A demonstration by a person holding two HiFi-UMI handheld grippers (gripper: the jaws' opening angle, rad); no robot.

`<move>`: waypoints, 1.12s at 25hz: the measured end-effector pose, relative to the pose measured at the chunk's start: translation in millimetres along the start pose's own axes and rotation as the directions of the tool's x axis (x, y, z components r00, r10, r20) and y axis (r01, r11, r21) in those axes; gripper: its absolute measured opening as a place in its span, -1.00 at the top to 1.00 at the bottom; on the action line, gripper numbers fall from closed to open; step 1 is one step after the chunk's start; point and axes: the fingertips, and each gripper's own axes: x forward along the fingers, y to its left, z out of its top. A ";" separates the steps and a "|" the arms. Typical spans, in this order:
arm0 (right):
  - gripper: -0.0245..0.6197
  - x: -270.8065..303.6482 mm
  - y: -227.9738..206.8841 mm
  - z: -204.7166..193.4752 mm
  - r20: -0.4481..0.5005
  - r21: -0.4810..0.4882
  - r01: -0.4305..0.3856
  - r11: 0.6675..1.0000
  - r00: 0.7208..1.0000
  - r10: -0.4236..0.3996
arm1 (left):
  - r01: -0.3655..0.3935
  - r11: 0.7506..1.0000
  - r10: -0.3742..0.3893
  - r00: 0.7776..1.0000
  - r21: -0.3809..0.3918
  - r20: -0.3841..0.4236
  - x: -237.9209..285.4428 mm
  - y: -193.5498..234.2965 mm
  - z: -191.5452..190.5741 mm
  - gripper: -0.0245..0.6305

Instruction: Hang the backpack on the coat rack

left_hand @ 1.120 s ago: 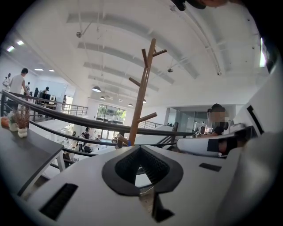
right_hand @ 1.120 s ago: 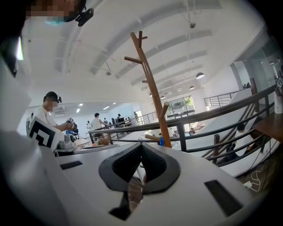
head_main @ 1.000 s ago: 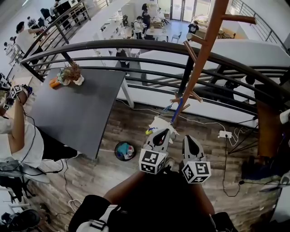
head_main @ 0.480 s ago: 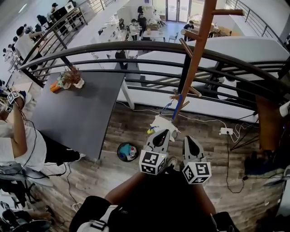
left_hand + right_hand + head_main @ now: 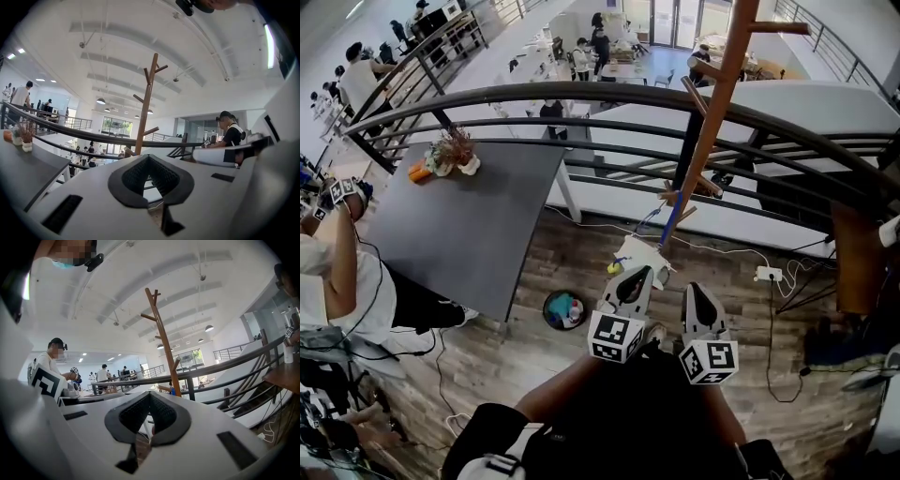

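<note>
The wooden coat rack rises from the floor just ahead of me, with bare pegs sticking out and a blue strip low on its pole. It also shows in the left gripper view as the coat rack and in the right gripper view as the coat rack. My left gripper and right gripper are side by side, close to my body, pointing at the rack's base. Both are shut with nothing between the pads, as the left gripper and right gripper show. I cannot make out a backpack in any view.
A curved black railing runs behind the rack. A dark table with a small plant stands at the left, beside a seated person. A round bowl, cables and a power strip lie on the wooden floor.
The head view has shifted slightly. Both grippers stay shut and side by side in nearly the same place.
</note>
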 end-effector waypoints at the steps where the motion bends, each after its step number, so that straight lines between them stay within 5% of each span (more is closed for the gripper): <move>1: 0.89 -1.1 1.4 0.0 0.004 -0.002 0.000 1.000 1.000 0.000 | -0.002 1.000 0.002 1.000 0.004 0.002 -1.5 0.3 0.3 0.90; 28: 0.89 0.8 8.8 2.0 0.018 -0.021 0.005 1.000 1.000 -0.004 | 0.018 1.000 -0.018 1.000 0.005 0.003 -6.7 1.2 -1.5 0.90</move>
